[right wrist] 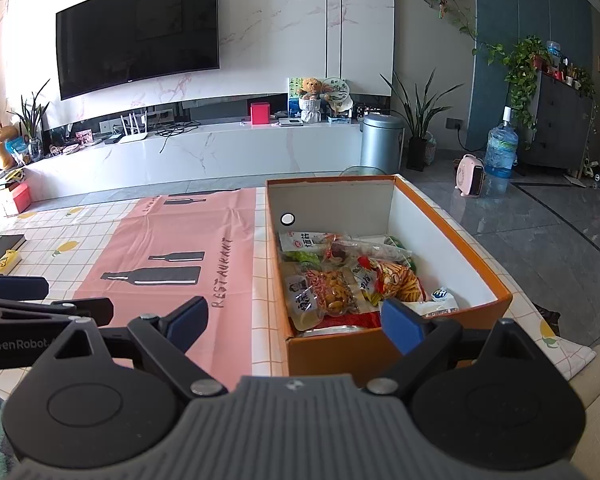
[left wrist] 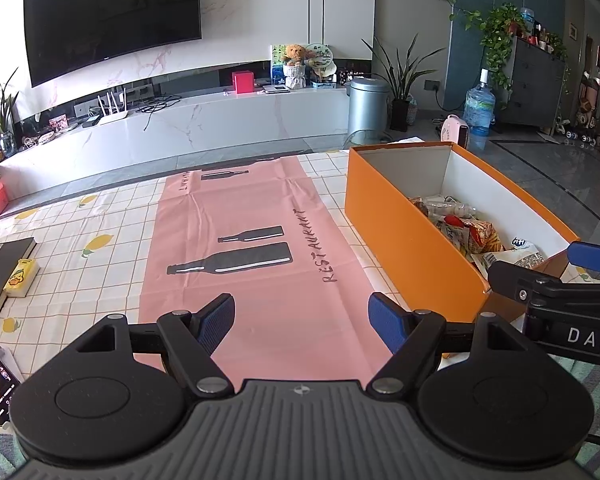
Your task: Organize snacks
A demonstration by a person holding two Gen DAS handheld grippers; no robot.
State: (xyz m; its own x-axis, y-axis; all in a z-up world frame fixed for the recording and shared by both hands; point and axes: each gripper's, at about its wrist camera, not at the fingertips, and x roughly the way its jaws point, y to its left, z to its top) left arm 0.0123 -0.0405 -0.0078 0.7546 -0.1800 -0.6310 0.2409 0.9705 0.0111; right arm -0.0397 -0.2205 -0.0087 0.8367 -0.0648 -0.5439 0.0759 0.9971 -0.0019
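- Spreading across the desk (left wrist: 100,216), a checked cloth carries a pink mat (left wrist: 256,248) at the centre; the mat lies bare, giving wide open room to lay things out, and its long axis runs near to far.
- Sitting just right of the mat, the orange box (right wrist: 340,350) also runs near to far, its near end wall facing the right gripper (right wrist: 296,320).
- Lying heaped in the box's near half, the snack packets (right wrist: 340,284) leave the far half bare.
- Hovering before that near wall, the right gripper has its jaws wide apart and empty; the packets lie just ahead and slightly right, so it is likely the nearer hand, though it must clear the rim.
- Hanging over the mat's near end, the left gripper (left wrist: 302,320) has its jaws apart with nothing between them; the box lies to its right.
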